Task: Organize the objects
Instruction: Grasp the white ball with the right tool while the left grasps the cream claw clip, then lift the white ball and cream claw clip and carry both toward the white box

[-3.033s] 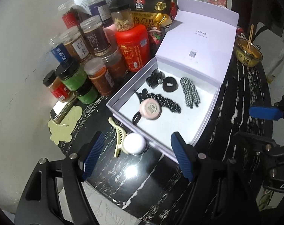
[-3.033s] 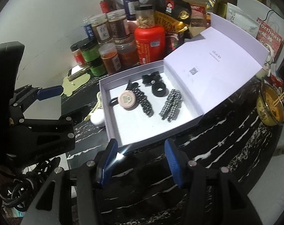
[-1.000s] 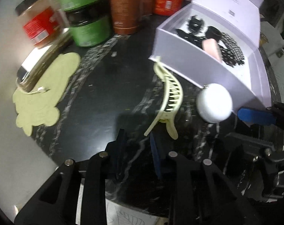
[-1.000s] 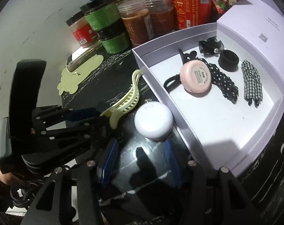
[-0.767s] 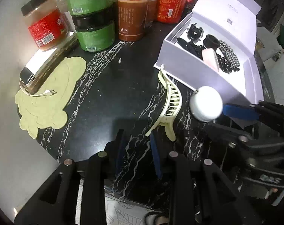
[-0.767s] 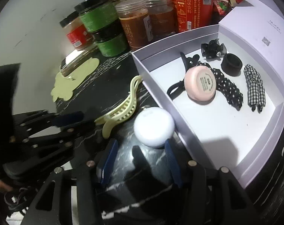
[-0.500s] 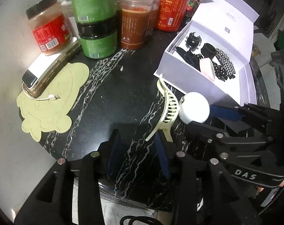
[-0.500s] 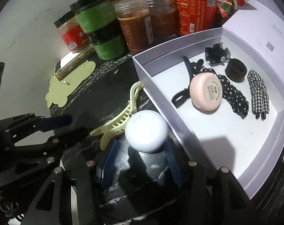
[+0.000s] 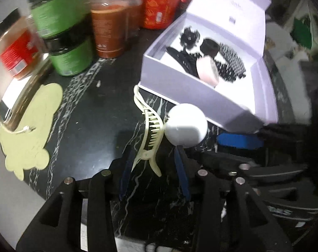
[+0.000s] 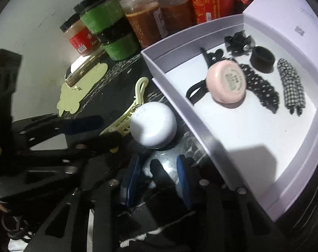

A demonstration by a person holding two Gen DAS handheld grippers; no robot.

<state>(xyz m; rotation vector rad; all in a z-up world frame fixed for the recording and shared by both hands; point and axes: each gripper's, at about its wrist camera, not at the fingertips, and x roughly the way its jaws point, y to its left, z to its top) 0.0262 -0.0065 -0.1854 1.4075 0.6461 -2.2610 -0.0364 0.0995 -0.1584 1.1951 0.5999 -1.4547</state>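
Note:
A cream hair claw clip [image 9: 151, 130] lies on the black marble table, touching a white round case [image 9: 186, 126]. My left gripper [image 9: 153, 169] stands open just over the clip's handle end, which lies between the blue pads without touching them. The jaws of my right gripper [image 10: 159, 174] are closing, and the white round case [image 10: 153, 125] sits just ahead of their tips, untouched. The clip [image 10: 127, 117] shows behind the case. An open lilac box [image 10: 180, 98] holds a pink round case [image 10: 226, 84] and several dark hair ties and clips.
Several jars [image 9: 108, 31] and a red tin [image 9: 159, 2] crowd the back left. A phone [image 9: 20, 96] lies on a cream mat [image 9: 31, 130] near the table's left edge. The box's lid [image 9: 232, 6] stands up behind it.
Both grippers came down from high over the table to the clip and the white case. My left jaws widened around the clip's end. My right jaws narrowed behind the case.

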